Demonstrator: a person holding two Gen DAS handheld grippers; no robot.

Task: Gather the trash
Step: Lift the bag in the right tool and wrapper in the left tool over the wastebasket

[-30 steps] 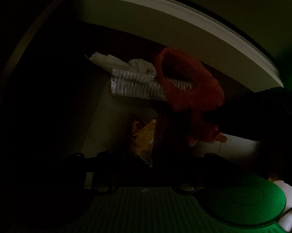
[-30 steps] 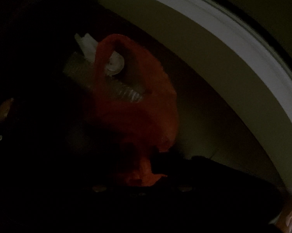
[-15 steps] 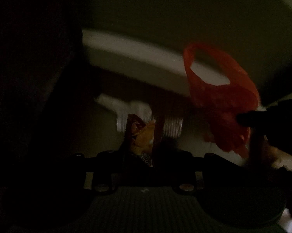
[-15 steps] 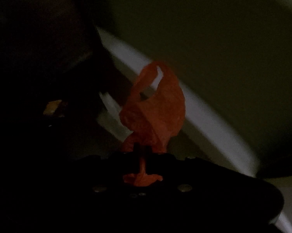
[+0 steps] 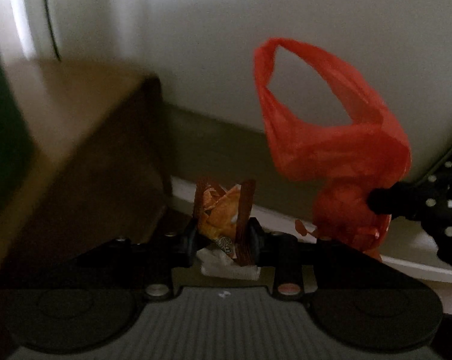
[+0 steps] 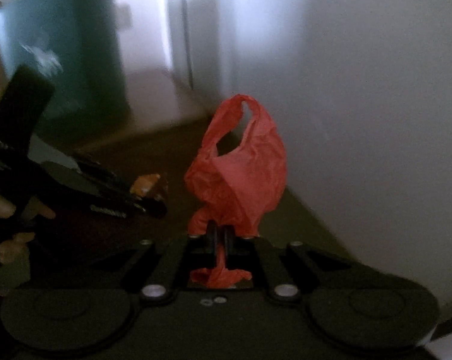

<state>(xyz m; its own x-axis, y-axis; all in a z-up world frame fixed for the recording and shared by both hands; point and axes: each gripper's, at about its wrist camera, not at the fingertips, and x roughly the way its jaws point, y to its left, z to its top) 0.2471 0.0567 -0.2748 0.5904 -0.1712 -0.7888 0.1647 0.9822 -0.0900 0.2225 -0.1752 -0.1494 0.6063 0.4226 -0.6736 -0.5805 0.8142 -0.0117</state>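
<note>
A crumpled orange snack wrapper (image 5: 221,210) with a bit of white paper under it is pinched in my left gripper (image 5: 224,234), whose jaws are shut on it. To its right, a red plastic bag (image 5: 325,138) with a loop handle hangs from my right gripper (image 5: 382,201). In the right wrist view that red bag (image 6: 241,168) stands up from my right gripper (image 6: 220,234), jaws shut on its twisted neck, with a tail of plastic behind them. My left gripper (image 6: 153,204) shows at the left with the orange wrapper (image 6: 146,183), held by a person's hand (image 6: 3,207).
A pale wall (image 5: 256,30) with a white baseboard (image 5: 286,213) runs behind both grippers. A brown box-like piece of furniture (image 5: 75,138) stands at the left. A dark green object (image 6: 60,60) and a door frame (image 6: 180,30) lie farther back.
Both grippers have risen out of a dark low spot into the lit room, each carrying its load. The foil and white paper scraps seen earlier are out of view.
</note>
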